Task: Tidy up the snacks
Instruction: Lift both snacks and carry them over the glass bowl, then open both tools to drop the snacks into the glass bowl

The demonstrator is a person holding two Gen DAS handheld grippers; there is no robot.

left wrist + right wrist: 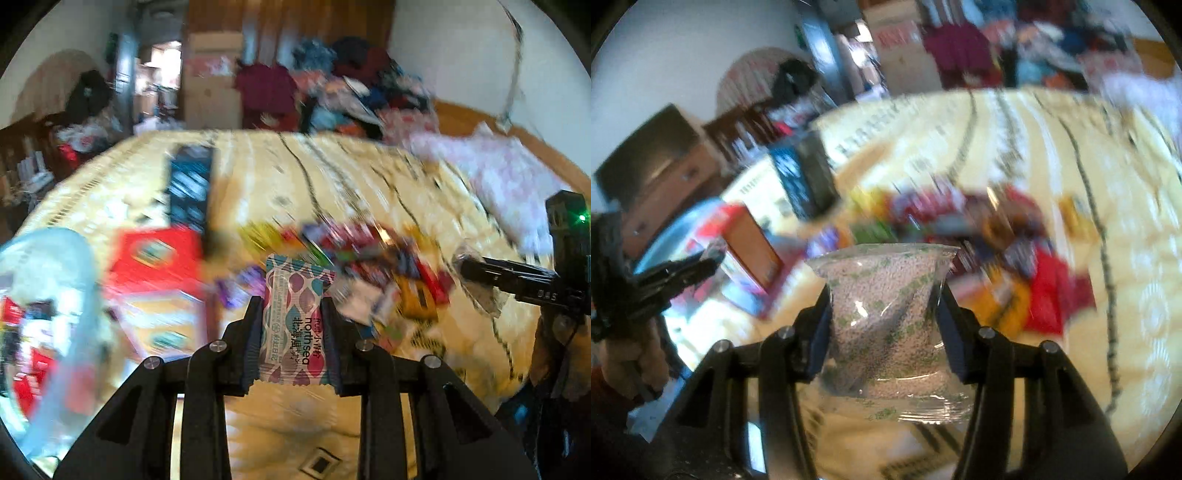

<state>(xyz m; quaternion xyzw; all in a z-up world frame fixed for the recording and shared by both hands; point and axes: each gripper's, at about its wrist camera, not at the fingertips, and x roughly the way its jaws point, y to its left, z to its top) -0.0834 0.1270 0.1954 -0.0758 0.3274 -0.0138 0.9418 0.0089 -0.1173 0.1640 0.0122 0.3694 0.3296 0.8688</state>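
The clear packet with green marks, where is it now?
In the right wrist view the clear packet sits at centre, pinched between the right gripper's pads, raised over the yellow bedspread just in front of the snack pile.

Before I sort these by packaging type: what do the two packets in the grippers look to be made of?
The north sea packet in the left gripper looks like opaque printed plastic film with a satin finish; its serrated bottom edge suggests a heat-sealed wrapper. The speckled packet in the right gripper looks like clear glossy plastic film: the grainy contents show through and it carries bright glare streaks.
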